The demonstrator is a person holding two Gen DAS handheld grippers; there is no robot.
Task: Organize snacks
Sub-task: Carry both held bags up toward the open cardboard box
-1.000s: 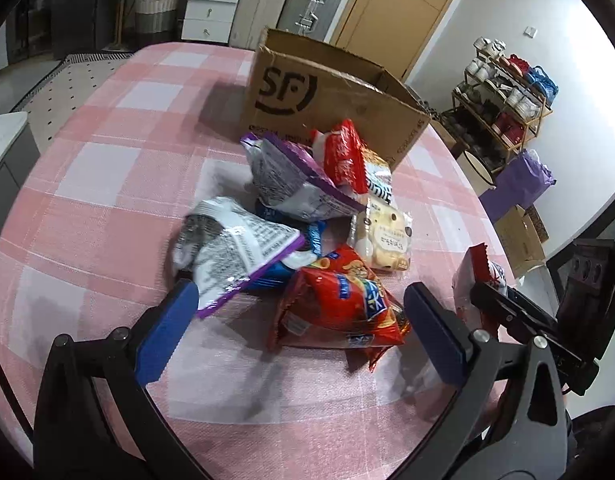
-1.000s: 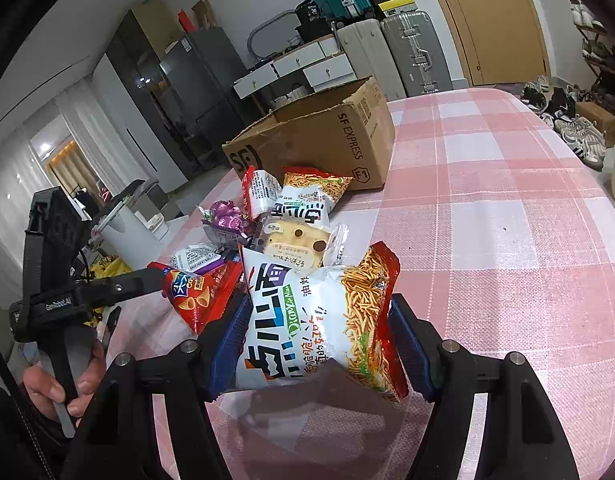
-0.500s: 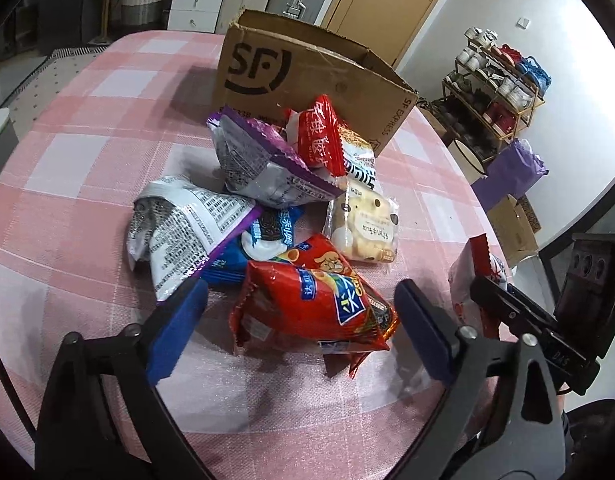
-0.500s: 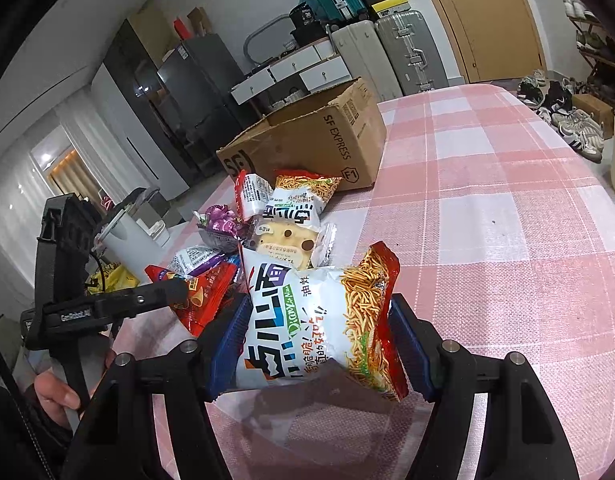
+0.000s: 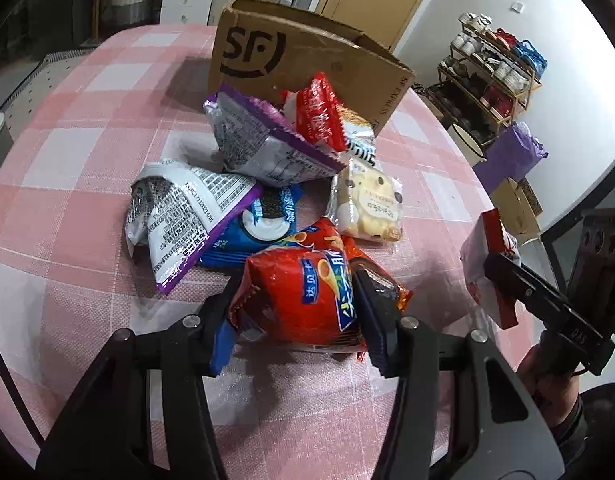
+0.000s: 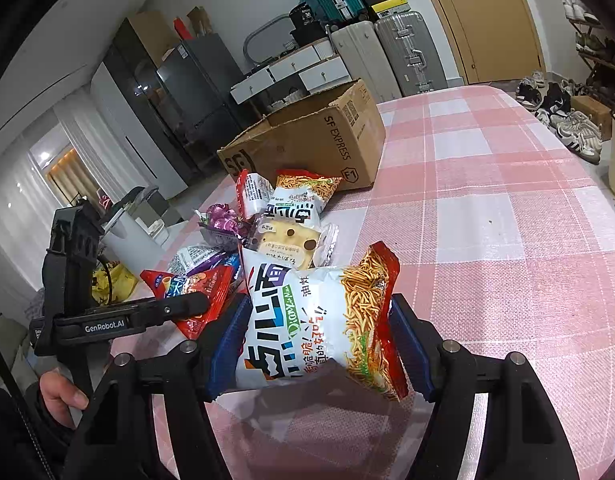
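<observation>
Clamping the puffy red chip bag at the near edge of the snack pile, our left gripper presses its blue pads into the glossy foil; crinkled purple-edged packets lie just behind, near the open cardboard SF box. Our right gripper squeezes the white-and-red crispy noodle bag above the pink checked tablecloth.

Red chip bag, puffed and upright, nearest in the pile. Behind it: blue cookie pack, two silver-and-purple bags lying label-side up, a clear-wrapped bread to the right, and a red packet leaning against the open cardboard box. Separate: white-and-red noodle bag, raised off the tablecloth.
</observation>
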